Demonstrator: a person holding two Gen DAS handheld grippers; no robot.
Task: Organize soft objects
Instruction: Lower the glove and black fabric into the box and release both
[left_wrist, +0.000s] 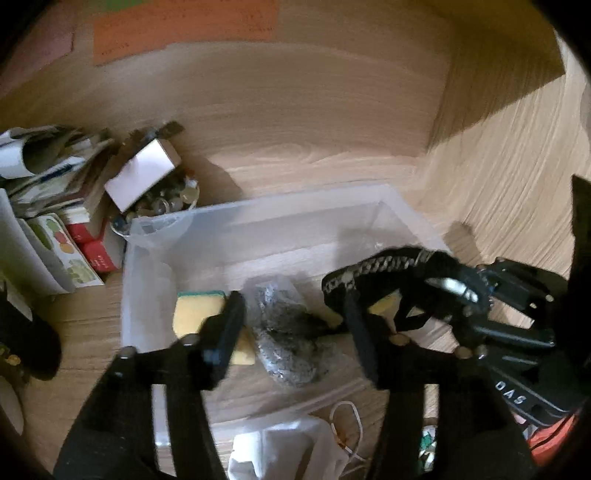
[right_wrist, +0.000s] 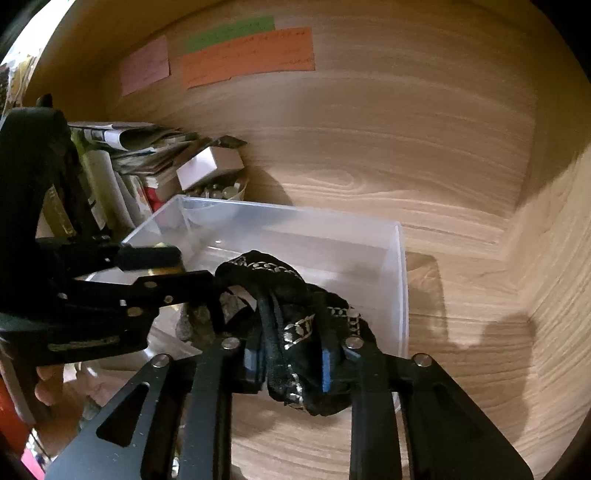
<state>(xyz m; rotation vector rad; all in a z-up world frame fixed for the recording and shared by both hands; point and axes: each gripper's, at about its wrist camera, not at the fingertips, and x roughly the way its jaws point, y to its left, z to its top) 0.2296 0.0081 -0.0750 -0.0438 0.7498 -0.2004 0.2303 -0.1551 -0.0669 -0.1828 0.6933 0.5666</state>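
Right gripper (right_wrist: 295, 363) clamps a bunched black cloth with silver chain trim (right_wrist: 291, 325) over the clear plastic bin (right_wrist: 400, 280); left gripper (left_wrist: 291, 332) hangs spread beside it, above a yellow sponge (left_wrist: 195, 314) and a bagged grey scourer (left_wrist: 284, 332) lying inside

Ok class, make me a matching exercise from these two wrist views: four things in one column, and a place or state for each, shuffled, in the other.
Things:
1. yellow sponge
2. black chain-trimmed cloth
3. orange paper note
4. clear plastic bin

Places or states:
A. stuck on the wooden back wall
B. clamped between the right gripper fingers
C. standing on the wooden shelf
D. lying in the bin, by the left gripper

Pairs: 1-D, 2-B, 3-A, 4-C
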